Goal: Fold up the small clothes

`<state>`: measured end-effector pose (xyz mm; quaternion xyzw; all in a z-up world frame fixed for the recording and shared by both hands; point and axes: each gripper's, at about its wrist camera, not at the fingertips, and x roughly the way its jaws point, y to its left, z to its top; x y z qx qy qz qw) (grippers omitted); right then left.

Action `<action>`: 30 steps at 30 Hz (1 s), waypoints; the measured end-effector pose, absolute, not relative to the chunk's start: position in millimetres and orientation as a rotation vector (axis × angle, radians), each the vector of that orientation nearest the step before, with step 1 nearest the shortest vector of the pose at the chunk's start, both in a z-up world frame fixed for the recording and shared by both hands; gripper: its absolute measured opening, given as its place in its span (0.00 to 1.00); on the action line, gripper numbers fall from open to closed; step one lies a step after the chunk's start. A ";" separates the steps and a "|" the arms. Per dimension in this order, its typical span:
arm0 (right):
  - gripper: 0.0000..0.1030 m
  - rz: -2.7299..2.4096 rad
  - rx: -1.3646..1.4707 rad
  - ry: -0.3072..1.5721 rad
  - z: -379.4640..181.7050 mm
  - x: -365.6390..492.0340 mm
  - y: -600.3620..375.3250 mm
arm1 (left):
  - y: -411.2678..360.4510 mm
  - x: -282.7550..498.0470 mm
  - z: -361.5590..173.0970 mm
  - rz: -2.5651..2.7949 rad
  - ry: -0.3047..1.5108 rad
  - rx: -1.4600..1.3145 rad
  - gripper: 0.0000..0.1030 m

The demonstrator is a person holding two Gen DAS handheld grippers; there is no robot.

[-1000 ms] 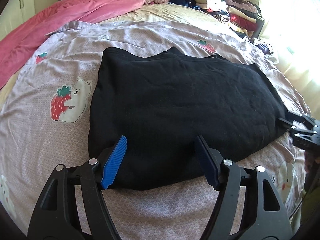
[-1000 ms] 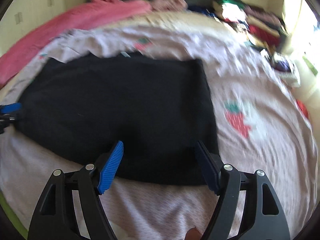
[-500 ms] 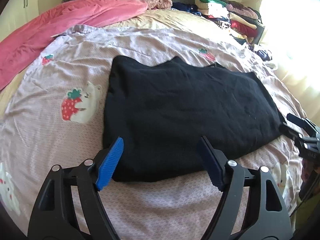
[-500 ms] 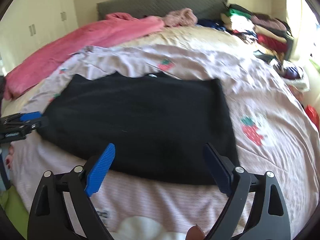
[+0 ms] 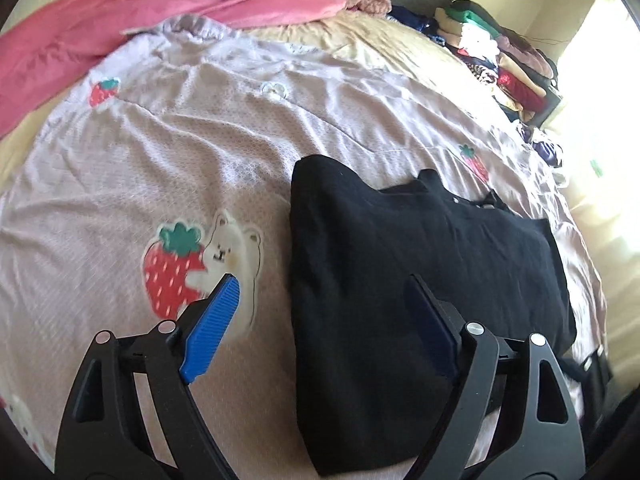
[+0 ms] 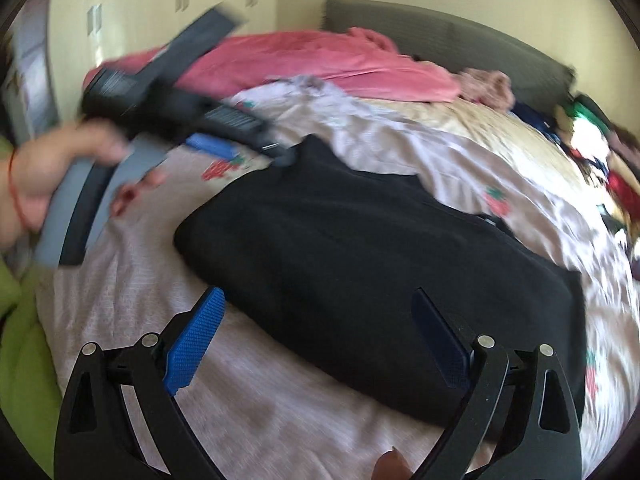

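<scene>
A black folded garment (image 5: pixel 420 248) lies flat on the lilac bedsheet (image 5: pixel 180 152). My left gripper (image 5: pixel 320 284) hangs above its left edge with the jaws opening. One blue pad is over the strawberry-bear print (image 5: pixel 200 264), the other is over the black cloth, and nothing is pinched. My right gripper (image 6: pixel 316 294) stands open above the near edge of the garment (image 6: pixel 360 240), not touching it. In the right wrist view the left gripper (image 6: pixel 244 148) shows blurred at the garment's far corner, held by a hand (image 6: pixel 48 168).
A pink blanket (image 5: pixel 160 12) lies across the head of the bed before a dark headboard (image 6: pixel 440 44). A stack of folded clothes (image 5: pixel 500 52) sits at the far right by a bright window. Cupboard doors (image 6: pixel 140 8) stand behind. A green sleeve (image 6: pixel 16 340) fills the left edge.
Both grippers have swung left along the garment and their jaws stand wider. The left one now straddles the garment's left edge. The black garment itself has stayed flat.
</scene>
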<state>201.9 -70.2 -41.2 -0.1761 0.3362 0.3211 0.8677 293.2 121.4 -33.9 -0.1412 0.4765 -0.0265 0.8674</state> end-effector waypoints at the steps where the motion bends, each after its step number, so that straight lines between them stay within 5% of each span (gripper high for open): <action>1: 0.91 0.687 -0.389 0.708 -45.1 202.5 -61.0 | 122.9 296.9 -35.8 -0.057 1.004 -0.301 0.75; 13: 0.90 0.561 -0.667 0.660 -96.7 209.6 -2.3 | 125.8 324.1 -70.8 -0.060 1.073 -0.340 0.68; 14: 0.87 0.554 -0.667 0.639 -96.0 209.0 -1.1 | 127.7 324.8 -72.1 -0.056 1.074 -0.352 0.68; 16: 0.65 0.562 -0.668 0.601 -94.1 207.5 1.4 | 128.7 325.5 -71.8 -0.058 1.074 -0.375 0.61; 18: 0.27 0.576 -0.659 0.576 -91.4 204.9 0.4 | 125.9 325.3 -69.9 -0.070 1.077 -0.380 0.46; 19: 0.24 0.584 -0.642 0.565 -87.6 204.0 -1.9 | 123.8 324.6 -67.7 -0.087 1.079 -0.393 0.35; 25: 0.18 0.610 -0.436 0.509 -52.4 206.8 -42.1 | 108.6 316.2 -45.5 -0.068 1.047 -0.369 0.29; 27: 0.17 0.602 -0.395 0.484 -41.6 203.7 -53.1 | 98.4 311.3 -33.8 -0.111 1.024 -0.388 0.16; 30: 0.17 0.588 -0.320 0.445 -27.3 200.2 -81.4 | 79.6 304.6 -13.3 -0.119 0.989 -0.363 0.16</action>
